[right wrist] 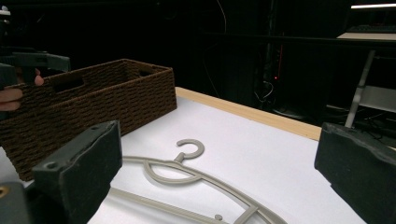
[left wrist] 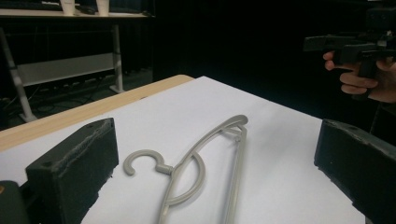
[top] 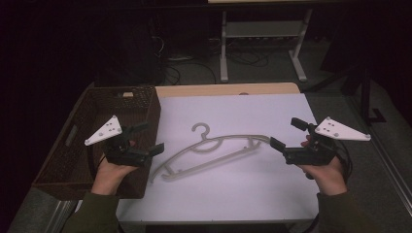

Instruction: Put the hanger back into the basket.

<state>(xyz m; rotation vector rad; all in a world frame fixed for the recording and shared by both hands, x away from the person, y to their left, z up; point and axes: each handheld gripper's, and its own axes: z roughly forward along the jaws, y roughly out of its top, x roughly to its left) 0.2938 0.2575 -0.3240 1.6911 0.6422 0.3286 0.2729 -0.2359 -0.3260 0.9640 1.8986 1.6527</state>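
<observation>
A pale grey plastic hanger [top: 210, 149] lies flat on the white table top [top: 233, 194], hook toward the far side. It also lies ahead of the jaws as the hanger [left wrist: 196, 172] in the left gripper view and the hanger [right wrist: 187, 175] in the right gripper view. My left gripper [top: 150, 138] hovers at the hanger's left end, beside the basket, open with nothing between its jaws. My right gripper [top: 286, 133] hovers at the hanger's right end, open and empty too. Both left gripper [left wrist: 212, 179] and right gripper [right wrist: 217, 179] jaws stand wide apart.
A brown woven basket [top: 73, 155] stands at the table's left edge, seen also as the basket [right wrist: 102, 100] in the right gripper view. A wooden strip [top: 228, 89] borders the table's far edge. Beyond it stand white table legs [top: 223, 48] and floor cables.
</observation>
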